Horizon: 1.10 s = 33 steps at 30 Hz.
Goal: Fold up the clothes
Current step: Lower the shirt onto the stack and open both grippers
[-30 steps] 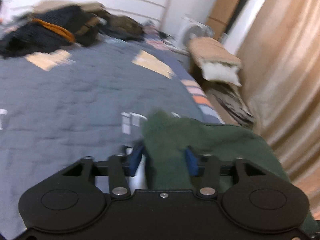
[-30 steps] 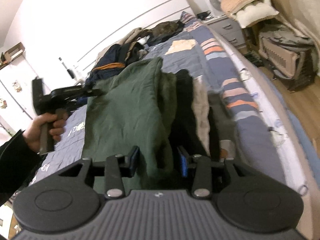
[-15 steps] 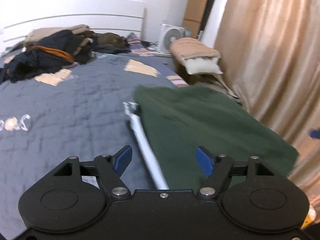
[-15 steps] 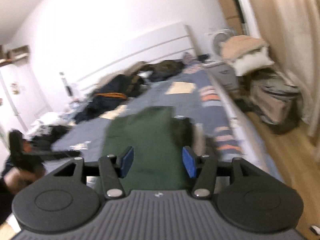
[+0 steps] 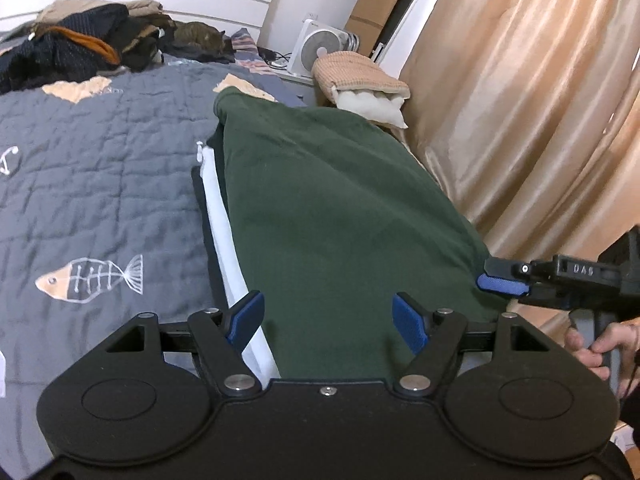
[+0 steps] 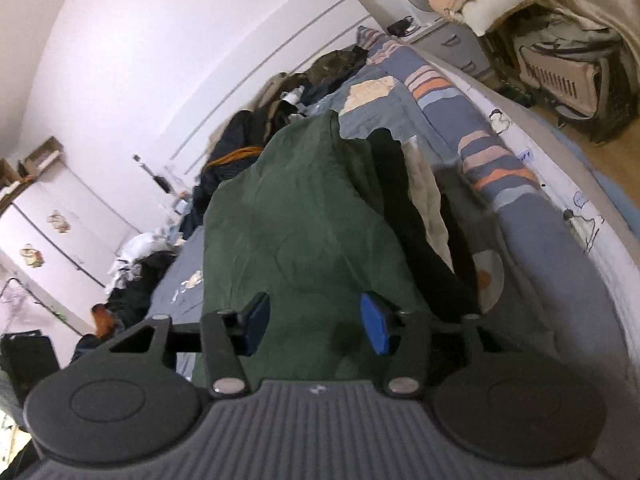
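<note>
A dark green garment (image 5: pixel 328 200) lies spread on a stack at the bed's right edge, over a white piece (image 5: pixel 224 232) and dark ones. My left gripper (image 5: pixel 326 320) is open, its blue pads wide apart above the garment's near edge, pressing nothing. My right gripper (image 5: pixel 502 282), held by a hand (image 5: pixel 600 348), is at the garment's right corner. In the right wrist view the green garment (image 6: pixel 288 220) lies between and below the right gripper's (image 6: pixel 316 320) pads. Those jaws are closing but stand clear of the cloth. A black garment (image 6: pixel 396 184) shows beside the green one.
The grey quilt (image 5: pixel 100 184) with fish prints stretches to the left. A pile of dark clothes (image 5: pixel 72 48) sits by the headboard. A fan (image 5: pixel 320 46), a cushion (image 5: pixel 360 76) and a tan curtain (image 5: pixel 520 100) stand off the bed's right side.
Both grippers held the green garment a second ago. They have let it go and it now lies flat on the stack. The left gripper has opened wide and drawn back.
</note>
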Available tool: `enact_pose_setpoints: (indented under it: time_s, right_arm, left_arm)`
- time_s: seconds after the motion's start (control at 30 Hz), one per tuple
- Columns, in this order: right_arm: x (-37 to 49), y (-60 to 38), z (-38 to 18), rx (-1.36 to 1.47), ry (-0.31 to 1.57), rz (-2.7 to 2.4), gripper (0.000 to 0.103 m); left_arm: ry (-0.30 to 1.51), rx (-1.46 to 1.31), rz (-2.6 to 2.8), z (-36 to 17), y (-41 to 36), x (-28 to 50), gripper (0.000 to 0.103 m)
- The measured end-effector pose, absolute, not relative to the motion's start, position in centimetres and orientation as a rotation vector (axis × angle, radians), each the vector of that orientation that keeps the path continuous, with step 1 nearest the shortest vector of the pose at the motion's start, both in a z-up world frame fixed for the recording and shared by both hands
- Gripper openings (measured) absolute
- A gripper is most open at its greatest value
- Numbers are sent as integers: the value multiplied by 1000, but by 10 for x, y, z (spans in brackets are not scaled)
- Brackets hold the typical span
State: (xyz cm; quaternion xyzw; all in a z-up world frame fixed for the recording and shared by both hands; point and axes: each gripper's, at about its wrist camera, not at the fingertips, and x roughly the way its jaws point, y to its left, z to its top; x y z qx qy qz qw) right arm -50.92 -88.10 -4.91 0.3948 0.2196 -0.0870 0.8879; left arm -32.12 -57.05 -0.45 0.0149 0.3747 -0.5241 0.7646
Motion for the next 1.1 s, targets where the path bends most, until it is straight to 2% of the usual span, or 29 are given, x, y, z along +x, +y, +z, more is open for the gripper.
enact_pose_setpoints:
  time_s: [0.37,0.53,0.83,1.1]
  right_arm:
    - [-530,-881,-63,873,453,-163,39]
    - [-535,-880,-60,866,469,-168,39]
    - [-533,-877,-23,818,473,-189,44]
    - [-504,-873,-2,748,467,-160,48]
  left_arm:
    - [859,-7,-1191,-12,-568,-337,70]
    - [837,7,-1264,-14,-579,-354,70]
    - [917,15,-1327,-45,-611,-364,70]
    - [1059,-7,-1291,-90,-600,-371,71]
